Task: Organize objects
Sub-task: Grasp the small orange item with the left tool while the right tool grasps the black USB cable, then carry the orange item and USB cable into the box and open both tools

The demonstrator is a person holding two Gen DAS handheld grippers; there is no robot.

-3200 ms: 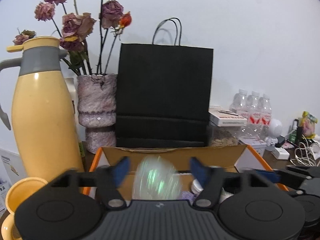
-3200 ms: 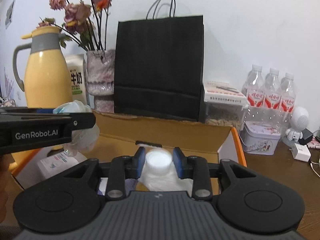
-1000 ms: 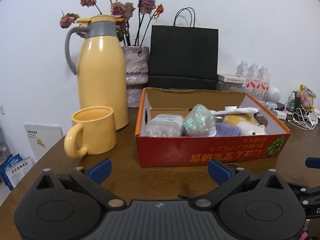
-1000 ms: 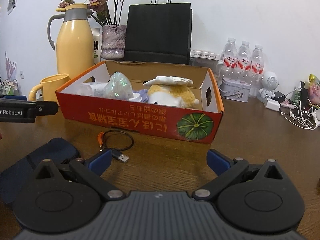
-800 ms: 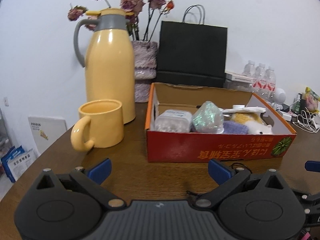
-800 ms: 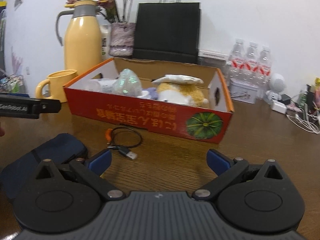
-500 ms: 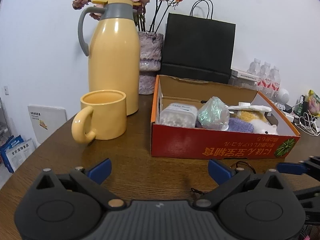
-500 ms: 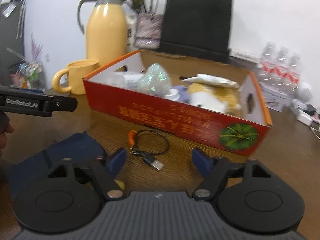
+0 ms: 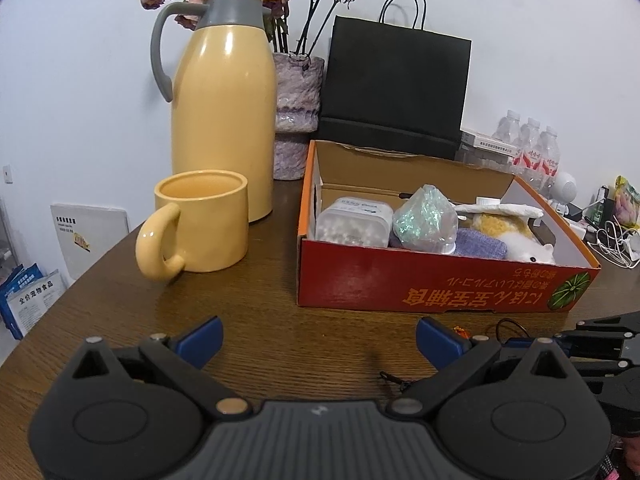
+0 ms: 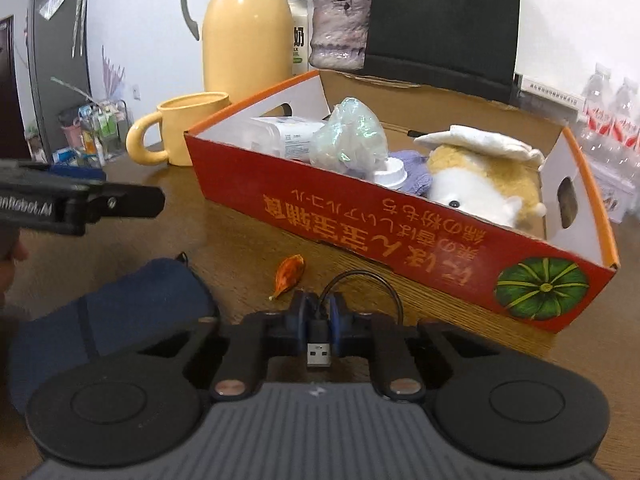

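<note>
A red cardboard box (image 9: 440,296) stands on the wooden table and holds a clear tub (image 9: 352,224), a shiny crinkled bag (image 9: 424,220), a purple cloth and a plush toy (image 9: 508,228). In front of the box (image 10: 360,228) lies a short black USB cable (image 10: 384,280). My right gripper (image 10: 319,308) is closing, and its blue pads press on the cable's plug. An orange wrapper (image 10: 289,274) lies just left of it. My left gripper (image 9: 318,334) hovers wide open over bare table, holding nothing.
A yellow thermos (image 9: 224,120) and a yellow mug (image 9: 200,228) stand left of the box. Behind it are a vase of dried roses, a black paper bag (image 9: 396,92) and water bottles (image 9: 532,152). A dark blue pouch (image 10: 112,320) lies at the near left.
My right gripper moved in low over the USB cable, swung left, and its jaws went from wide apart to closed on the plug. The left gripper hardly moved.
</note>
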